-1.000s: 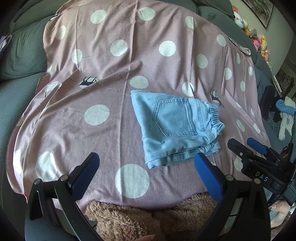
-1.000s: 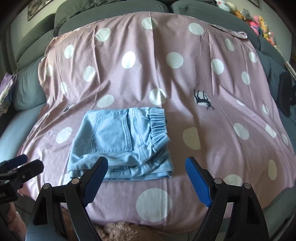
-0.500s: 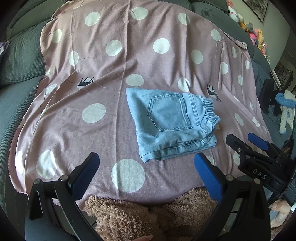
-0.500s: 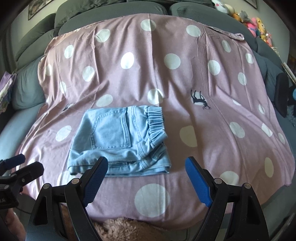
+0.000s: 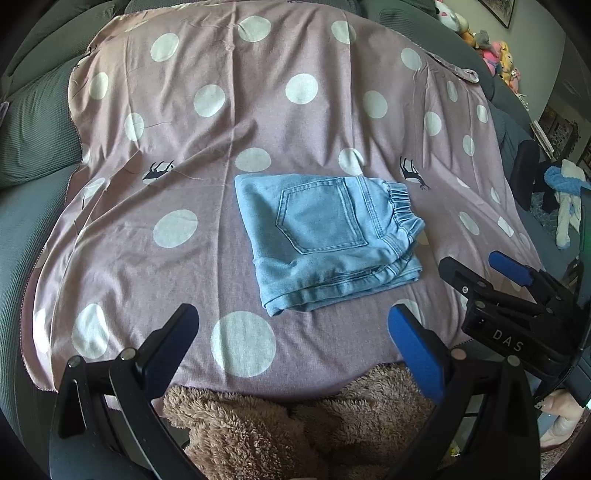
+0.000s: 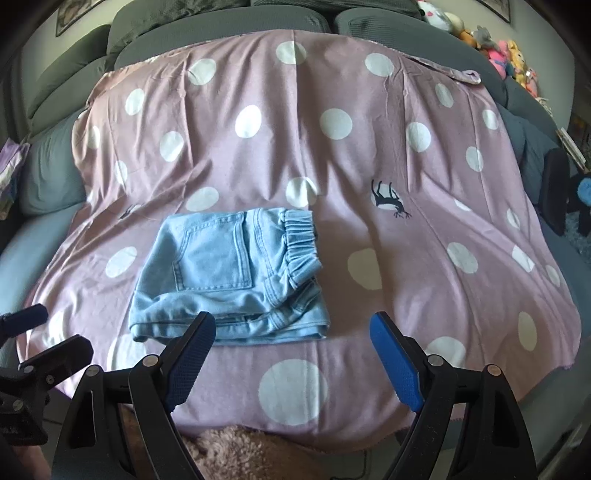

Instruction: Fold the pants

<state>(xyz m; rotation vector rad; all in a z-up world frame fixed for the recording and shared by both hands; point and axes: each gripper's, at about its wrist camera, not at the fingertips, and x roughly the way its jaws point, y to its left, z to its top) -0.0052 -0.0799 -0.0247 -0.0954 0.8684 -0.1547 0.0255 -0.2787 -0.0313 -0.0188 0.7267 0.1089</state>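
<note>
The light blue denim pants [image 5: 328, 240] lie folded into a compact rectangle on the pink polka-dot sheet [image 5: 184, 184], back pocket up, elastic waistband to the right. They also show in the right wrist view [image 6: 229, 277]. My left gripper [image 5: 291, 325] is open and empty, held back from the pants near the sheet's front edge. My right gripper [image 6: 291, 332] is open and empty, just in front of the pants' near edge; it also shows at the right of the left wrist view [image 5: 491, 273].
The sheet covers a grey sofa [image 6: 221, 18] with cushions behind and at the left [image 5: 33, 133]. A brown fuzzy blanket [image 5: 277, 424] lies below the sheet's front edge. Plush toys [image 6: 509, 55] sit at the back right. A dark chair [image 5: 524, 177] stands at right.
Both grippers have drawn back toward me from the folded pants, so more of the sheet's front edge and the fuzzy blanket show. The pants have not moved.
</note>
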